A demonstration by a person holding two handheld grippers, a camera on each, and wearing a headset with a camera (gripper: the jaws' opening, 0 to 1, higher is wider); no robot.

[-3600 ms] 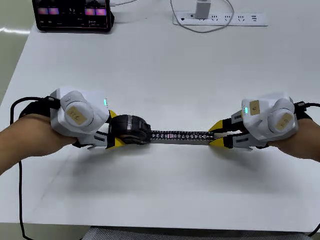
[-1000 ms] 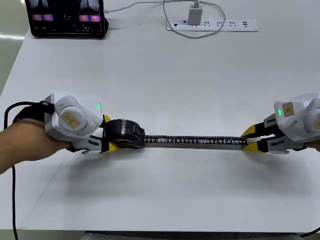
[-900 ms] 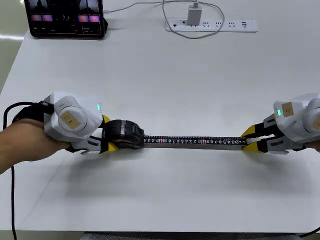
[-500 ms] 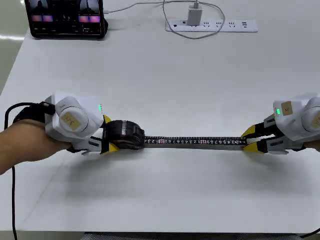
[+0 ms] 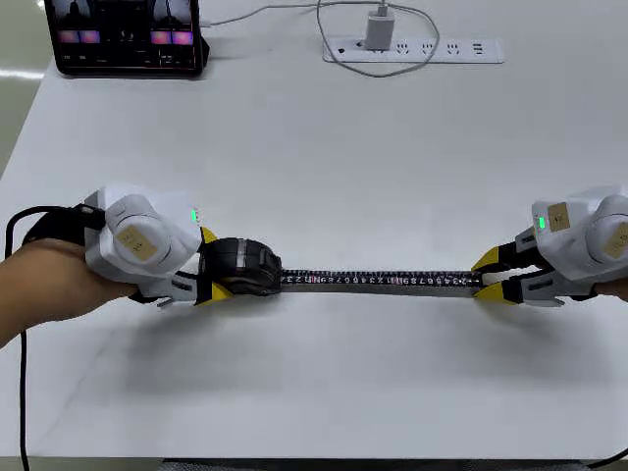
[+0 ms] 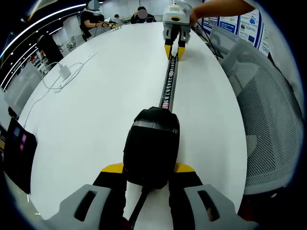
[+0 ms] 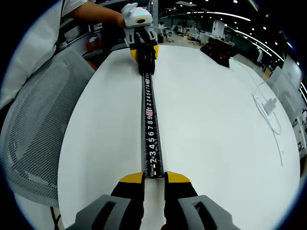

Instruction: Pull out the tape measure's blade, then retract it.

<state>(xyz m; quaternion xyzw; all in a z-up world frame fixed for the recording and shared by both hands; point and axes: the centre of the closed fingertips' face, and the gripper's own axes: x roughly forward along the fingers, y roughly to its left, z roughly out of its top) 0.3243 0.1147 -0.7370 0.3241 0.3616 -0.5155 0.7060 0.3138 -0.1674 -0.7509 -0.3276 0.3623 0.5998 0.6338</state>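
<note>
Head view: white table [image 5: 324,147], work lies in a line across the lower middle of the frame. Left gripper [image 5: 216,263] at lower left, jaws clamped on either side of the black tape measure [image 5: 242,267], which sits on the table just right of the gripper body. Blade [image 5: 383,280] drawn out, running straight and level from the tape measure toward the right edge of the frame, numbers face up, low over the table. Right gripper [image 5: 488,277] at far right, yellow-tipped jaws pinched together on the blade's free end. A person's hand holds each gripper body, both partly cut off by the frame edges. Left gripper view: tape measure held at lower centre between the yellow tips, blade running up the frame to the other gripper near the top. Right gripper view: blade end caught between the two tips at bottom centre, low numerals nearest, blade running up to the tape measure at top centre. Top of head view: dark tablet [image 5: 123,34] with a lit screen at upper left, white power strip [image 5: 412,49] at upper centre with a charger [image 5: 381,27] plugged in and a cable [image 5: 343,54] looped beside it. Grey mesh chair [image 7: 38,124] at left in the right gripper view.
</note>
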